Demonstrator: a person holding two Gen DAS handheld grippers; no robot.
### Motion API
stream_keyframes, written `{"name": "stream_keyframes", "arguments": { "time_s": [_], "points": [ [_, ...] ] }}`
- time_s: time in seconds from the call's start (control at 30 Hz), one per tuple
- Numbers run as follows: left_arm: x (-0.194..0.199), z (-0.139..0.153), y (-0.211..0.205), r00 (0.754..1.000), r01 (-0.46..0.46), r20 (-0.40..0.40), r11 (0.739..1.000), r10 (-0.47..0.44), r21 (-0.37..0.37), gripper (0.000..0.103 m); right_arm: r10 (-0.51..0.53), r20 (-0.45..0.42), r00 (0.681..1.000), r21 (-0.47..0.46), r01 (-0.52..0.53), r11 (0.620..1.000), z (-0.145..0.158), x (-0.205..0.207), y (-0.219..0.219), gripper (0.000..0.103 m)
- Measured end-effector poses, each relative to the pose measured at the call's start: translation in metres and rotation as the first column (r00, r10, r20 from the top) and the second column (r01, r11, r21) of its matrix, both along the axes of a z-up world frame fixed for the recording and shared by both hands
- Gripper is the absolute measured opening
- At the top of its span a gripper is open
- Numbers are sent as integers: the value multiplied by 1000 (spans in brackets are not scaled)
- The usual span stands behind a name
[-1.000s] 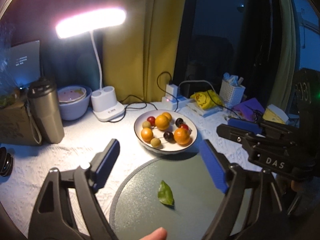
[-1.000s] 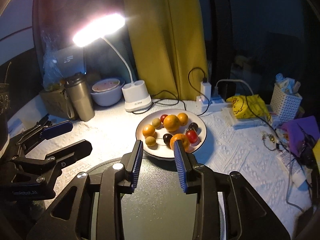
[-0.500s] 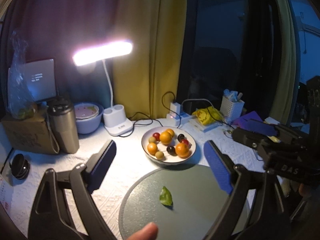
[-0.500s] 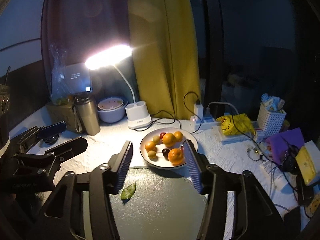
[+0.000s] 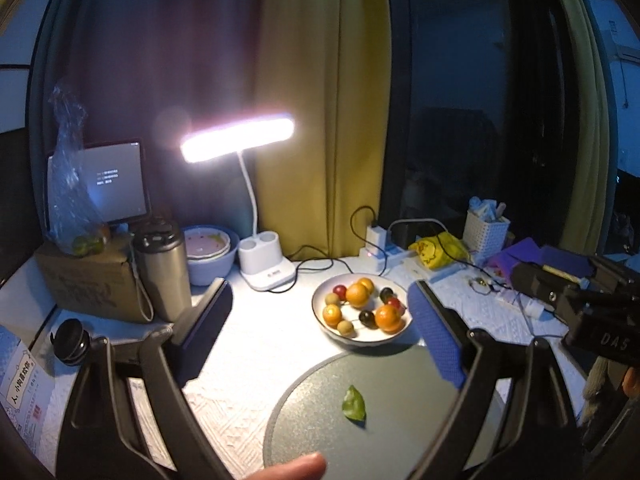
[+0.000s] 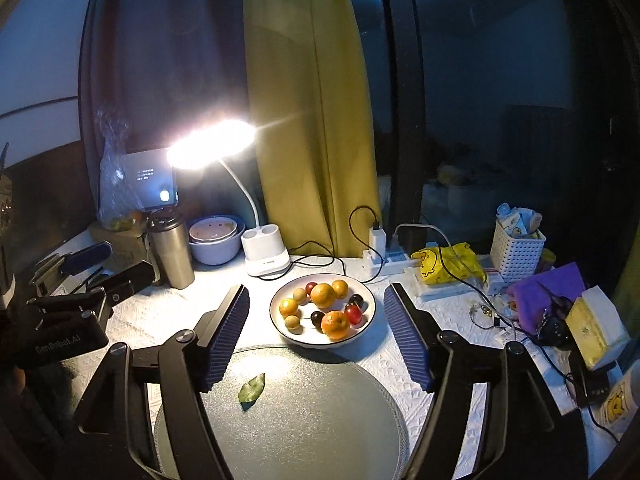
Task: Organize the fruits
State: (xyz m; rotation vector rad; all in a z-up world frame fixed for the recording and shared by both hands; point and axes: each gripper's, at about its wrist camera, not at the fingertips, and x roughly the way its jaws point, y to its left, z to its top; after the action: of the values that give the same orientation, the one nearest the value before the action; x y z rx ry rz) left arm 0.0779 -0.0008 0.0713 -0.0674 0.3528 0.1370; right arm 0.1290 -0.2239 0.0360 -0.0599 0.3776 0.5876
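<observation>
Right now, nothing is being gripped: the left gripper (image 5: 320, 320) is being held wide open and empty, while the right gripper (image 6: 316, 334) is being opened, its jaws bare. Oranges, cherries and small yellow fruits (image 6: 323, 295) are being kept in the white bowl (image 6: 362, 334), just behind a round grey mat (image 6: 320, 420) where a green leaf (image 6: 252, 391) is lying.
</observation>
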Motion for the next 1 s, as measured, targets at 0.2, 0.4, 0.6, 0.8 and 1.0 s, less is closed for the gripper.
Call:
{"name": "stream_keyframes", "arguments": {
  "time_s": [0.2, 0.4, 0.6, 0.8, 1.0],
  "points": [
    [1, 1, -2, 1000, 7, 1, 1000, -7, 6, 90, -1, 0, 1000, 1, 1, 1000, 0, 0, -1, 73],
    [0, 2, -2, 1000, 17, 5, 1000, -17, 4, 90, -2, 1, 1000, -1, 2, 1000, 1, 1, -1, 73],
    [0, 2, -1, 1000, 20, 10, 1000, -20, 0, 90, -2, 1, 1000, -1, 2, 1000, 1, 1, -1, 73],
    [0, 2, 0, 1000, 18, 9, 1000, -18, -2, 90, -2, 0, 1000, -1, 2, 1000, 1, 2, -1, 73],
    [1, 1, 0, 1000, 21, 10, 1000, -21, -2, 90, -3, 0, 1000, -2, 3, 1000, 1, 2, 0, 73]
  ]
}}
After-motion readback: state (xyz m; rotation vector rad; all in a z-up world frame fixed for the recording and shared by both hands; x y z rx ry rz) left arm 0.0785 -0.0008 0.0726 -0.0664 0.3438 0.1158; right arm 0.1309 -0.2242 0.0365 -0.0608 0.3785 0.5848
